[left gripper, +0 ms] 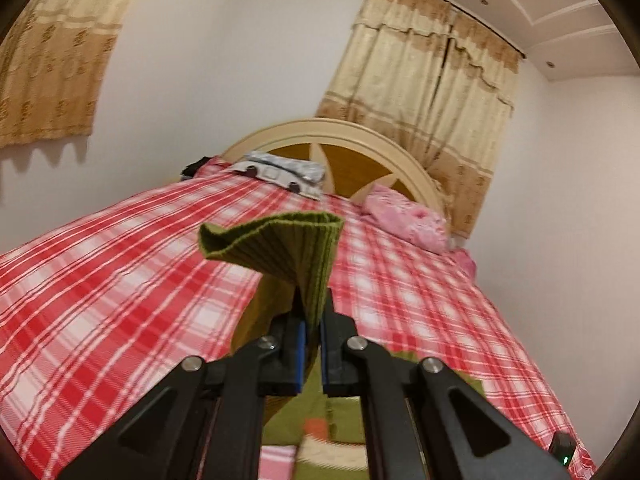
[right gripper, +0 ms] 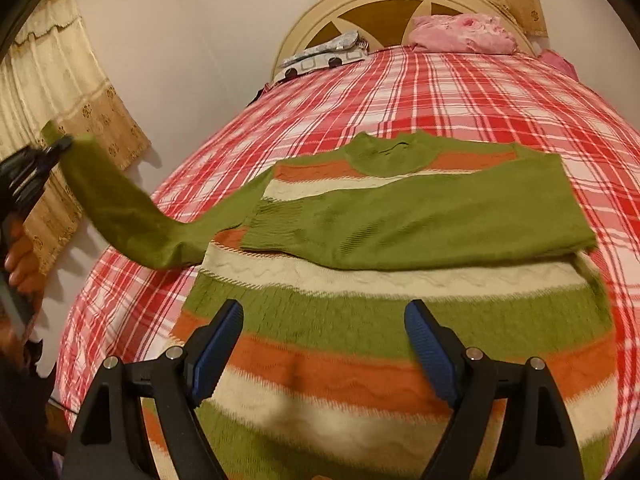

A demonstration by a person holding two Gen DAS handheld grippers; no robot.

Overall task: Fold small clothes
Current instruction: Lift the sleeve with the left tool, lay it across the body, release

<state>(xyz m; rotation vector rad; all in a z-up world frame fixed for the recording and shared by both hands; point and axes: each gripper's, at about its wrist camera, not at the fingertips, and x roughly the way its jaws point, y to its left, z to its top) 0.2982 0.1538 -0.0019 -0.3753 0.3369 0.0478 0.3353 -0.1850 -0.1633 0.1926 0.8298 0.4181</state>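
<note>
Gripping left sleeve cuff, left gripper clamped, raised left of sweater; sleeve axis runs rightward toward torso. Right gripper wide, empty, above hem.

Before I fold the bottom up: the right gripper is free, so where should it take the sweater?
Probably the hem of the sweater, at the near right corner, coming from the foot of the bed. The body lies flat, the open right gripper hovers over it, and the left gripper holds the other sleeve.

Cut off by the lower picture edge: hem of the green, orange and cream striped knit sweater, blurred there. Hidden behind the left tool: green ribbed sleeve cuff's pinched end.
</note>
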